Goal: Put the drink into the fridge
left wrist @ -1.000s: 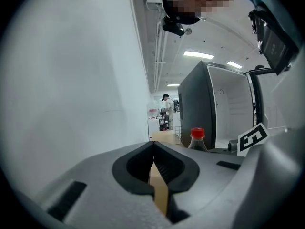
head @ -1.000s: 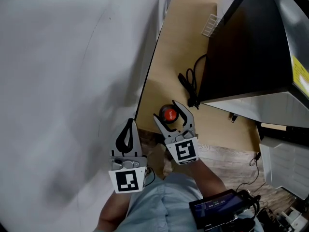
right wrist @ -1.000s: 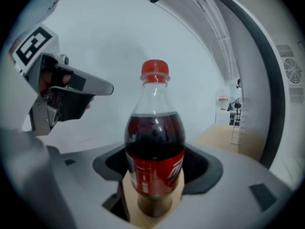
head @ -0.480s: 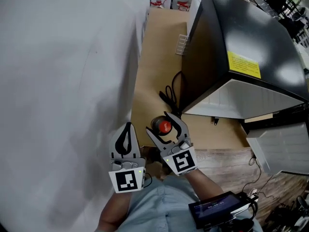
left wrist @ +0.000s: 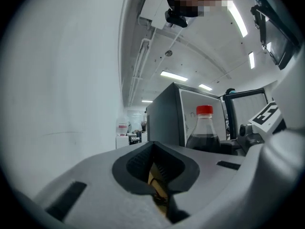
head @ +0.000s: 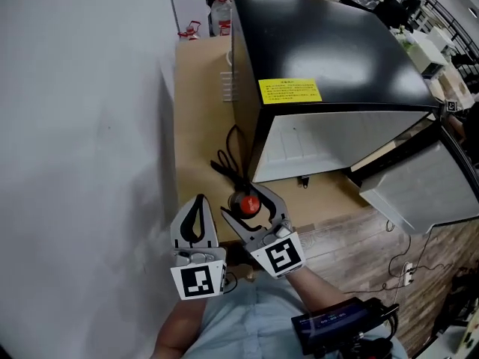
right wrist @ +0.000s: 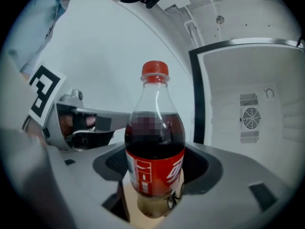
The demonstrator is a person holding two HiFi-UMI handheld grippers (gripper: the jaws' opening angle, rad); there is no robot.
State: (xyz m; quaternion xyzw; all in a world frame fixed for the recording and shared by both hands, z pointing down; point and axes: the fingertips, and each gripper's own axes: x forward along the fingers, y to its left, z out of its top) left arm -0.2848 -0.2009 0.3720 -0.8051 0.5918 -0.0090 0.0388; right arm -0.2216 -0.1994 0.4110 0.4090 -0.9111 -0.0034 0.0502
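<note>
Tan surface (head: pixel 196 126) along white wall; black fridge (head: pixel 322 43) on it, door (head: pixel 419 193) swung open. Right gripper (head: pixel 247 206) clamped round lower body of cola bottle (right wrist: pixel 155 142): upright, red cap up, just left of fridge front. Left gripper (head: pixel 197 209) jaws together, nothing between. Step: carrying drink to fridge, judged early. Next: swing bottle right, round fridge corner, into white interior (right wrist: pixel 252 113); keep upright, clear black cable (head: pixel 228 167).
</note>
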